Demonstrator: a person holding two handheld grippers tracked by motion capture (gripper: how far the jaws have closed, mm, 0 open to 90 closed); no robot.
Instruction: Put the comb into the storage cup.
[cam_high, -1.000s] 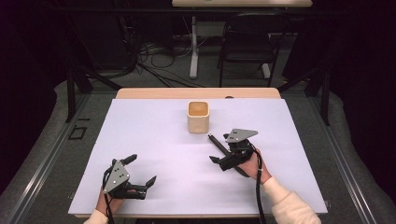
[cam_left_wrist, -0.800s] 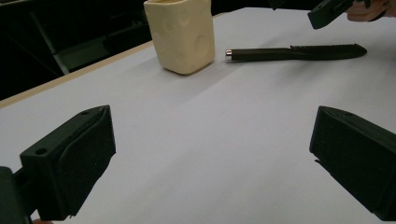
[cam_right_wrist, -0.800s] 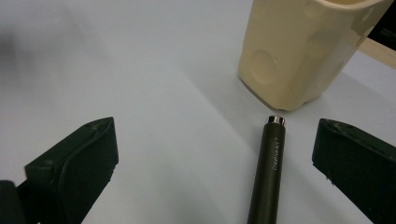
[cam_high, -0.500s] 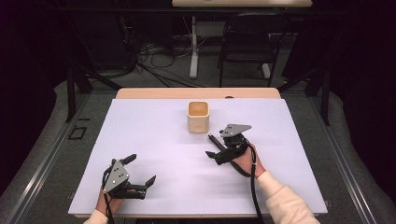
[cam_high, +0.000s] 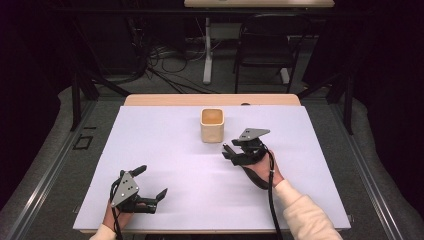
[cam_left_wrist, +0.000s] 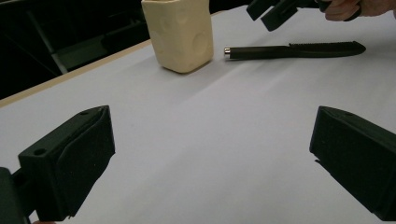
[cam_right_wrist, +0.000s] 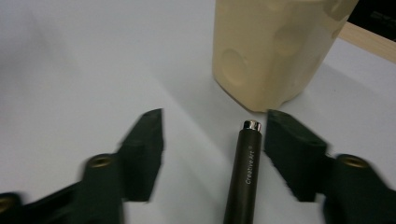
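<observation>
Black and slim, a knife-like tool (cam_right_wrist: 243, 172) with a metal-capped handle lies flat on the white table cover (cam_high: 165, 150), its cap end just beside a cream, dimpled cup (cam_high: 212, 125) standing upright near the table's far edge. In the left gripper view, a toothed edge runs along the tool's far part. The right gripper (cam_high: 231, 153) straddles the handle, its jaws having just been closing; the handle sits between them, closer to one jaw, and the pads do not yet press on it. The left gripper (cam_high: 150, 186) rests near the table's front edge, well apart from the work, jaws spread with nothing between them. The risk from here appears to be an off-centre pinch: one pad meeting the round handle first could roll or push it sideways, or nudge the cap end into the cup and shift it.
</observation>
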